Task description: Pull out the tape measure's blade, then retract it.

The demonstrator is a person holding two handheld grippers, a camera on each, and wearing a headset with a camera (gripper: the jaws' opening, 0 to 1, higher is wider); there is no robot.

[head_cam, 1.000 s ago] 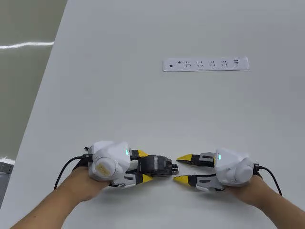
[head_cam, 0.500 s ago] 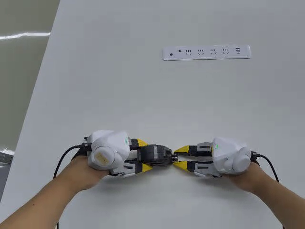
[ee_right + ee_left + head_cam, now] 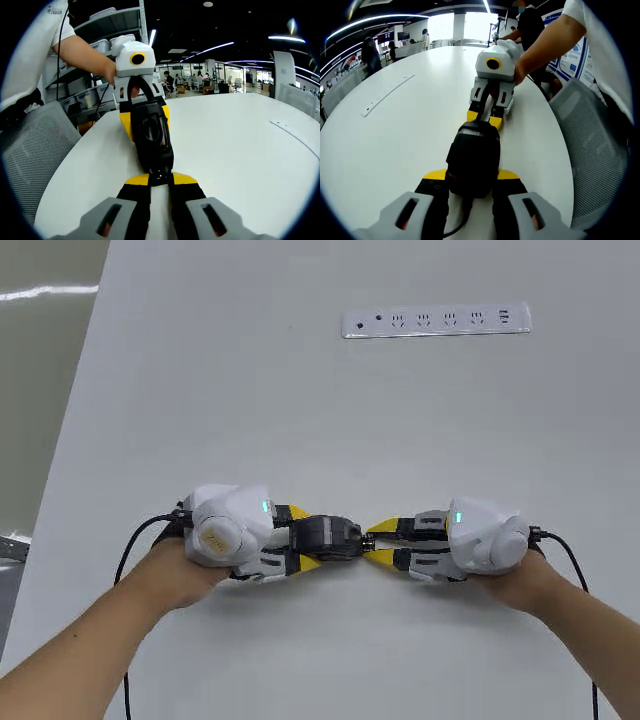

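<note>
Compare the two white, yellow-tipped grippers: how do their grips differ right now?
The left gripper sets its jaws wide around the black tape measure case; the right gripper has its jaws nearly together on the blade end at the case's mouth. The left clamps the case's sides; the right pinches only that tip. Both face each other, low over the white table.

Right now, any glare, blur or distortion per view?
Head view: even light, sharp, only faint shadows on the matte white table. Left gripper view: fisheye bends the table edge, windows blown out, black tape measure sharp. Right gripper view: dark background, ceiling strip lights flare, strong edge curvature.
</note>
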